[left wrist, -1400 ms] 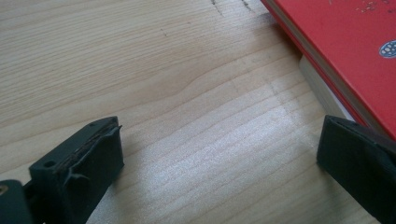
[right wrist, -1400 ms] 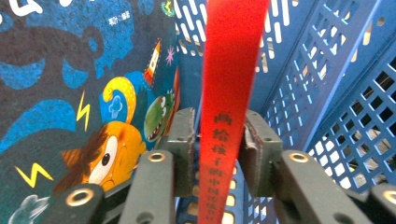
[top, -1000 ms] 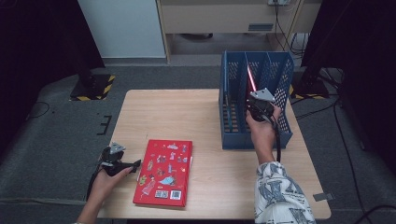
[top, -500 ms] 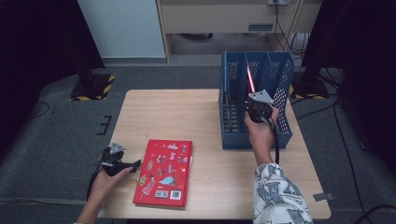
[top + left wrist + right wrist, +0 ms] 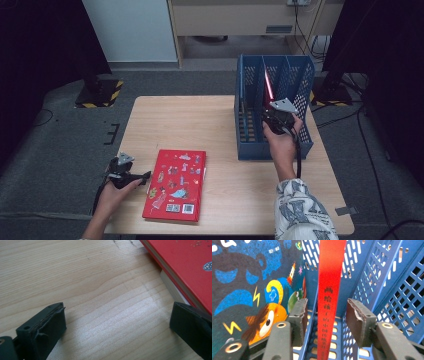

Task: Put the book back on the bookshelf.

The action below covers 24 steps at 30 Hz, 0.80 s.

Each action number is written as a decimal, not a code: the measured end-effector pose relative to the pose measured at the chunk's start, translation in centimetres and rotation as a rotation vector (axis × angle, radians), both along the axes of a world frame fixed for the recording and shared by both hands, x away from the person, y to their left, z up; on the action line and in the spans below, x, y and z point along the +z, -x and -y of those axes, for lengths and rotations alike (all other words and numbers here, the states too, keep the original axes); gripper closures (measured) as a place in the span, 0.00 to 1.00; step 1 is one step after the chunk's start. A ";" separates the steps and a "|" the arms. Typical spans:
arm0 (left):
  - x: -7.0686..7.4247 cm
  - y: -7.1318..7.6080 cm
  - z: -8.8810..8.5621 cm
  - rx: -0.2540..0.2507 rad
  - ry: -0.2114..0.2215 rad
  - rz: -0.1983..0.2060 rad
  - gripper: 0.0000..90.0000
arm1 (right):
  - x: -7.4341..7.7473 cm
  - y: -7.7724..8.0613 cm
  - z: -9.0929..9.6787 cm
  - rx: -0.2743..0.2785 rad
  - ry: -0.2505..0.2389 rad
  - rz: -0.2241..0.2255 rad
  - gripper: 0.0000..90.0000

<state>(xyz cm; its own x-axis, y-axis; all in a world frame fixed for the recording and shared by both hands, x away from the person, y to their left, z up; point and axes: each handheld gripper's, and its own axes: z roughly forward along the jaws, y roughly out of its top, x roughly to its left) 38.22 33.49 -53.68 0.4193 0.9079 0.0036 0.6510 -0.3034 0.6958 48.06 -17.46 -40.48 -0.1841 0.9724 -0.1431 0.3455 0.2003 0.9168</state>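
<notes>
Little shifted since earlier frame; only R gripper jaws were just opened, thin red book standing between them, pads off spine.

L gripper: jaws wide apart, nothing held, parked on pale wooden table beside flat red picture book.

Blue perforated plastic file rack: red book upright in middle slot, beside blue-cover book.

Risk: book could be snagged by pad on withdrawal, tipped over.

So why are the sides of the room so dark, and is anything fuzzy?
High view: the light falls on the table while the room's sides lie in deep shadow, and the picture is a bit soft. Left gripper view: a bright patch on the wood, with the near jaws blurred. Right gripper view: the red book looks sharp and evenly lit, and the rack bends slightly at the edges.
</notes>
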 end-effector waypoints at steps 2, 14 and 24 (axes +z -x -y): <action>0.0 0.0 0.0 0.000 0.000 0.000 0.00 | 0.1 0.4 0.2 0.008 -0.012 0.004 0.53; 0.0 0.0 0.0 0.001 0.000 0.000 0.00 | -0.1 3.3 0.8 0.082 -0.091 0.005 0.33; 0.0 0.0 0.0 -0.002 0.003 0.000 0.00 | -0.9 6.8 0.5 0.172 -0.152 0.011 0.24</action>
<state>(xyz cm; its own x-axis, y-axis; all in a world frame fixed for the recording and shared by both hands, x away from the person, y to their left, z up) 38.26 33.51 -53.68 0.4209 0.9071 0.0011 0.6506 -0.3027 0.6964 41.21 -17.98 -41.43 -0.3484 0.9374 0.0001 0.3084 0.1145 0.9443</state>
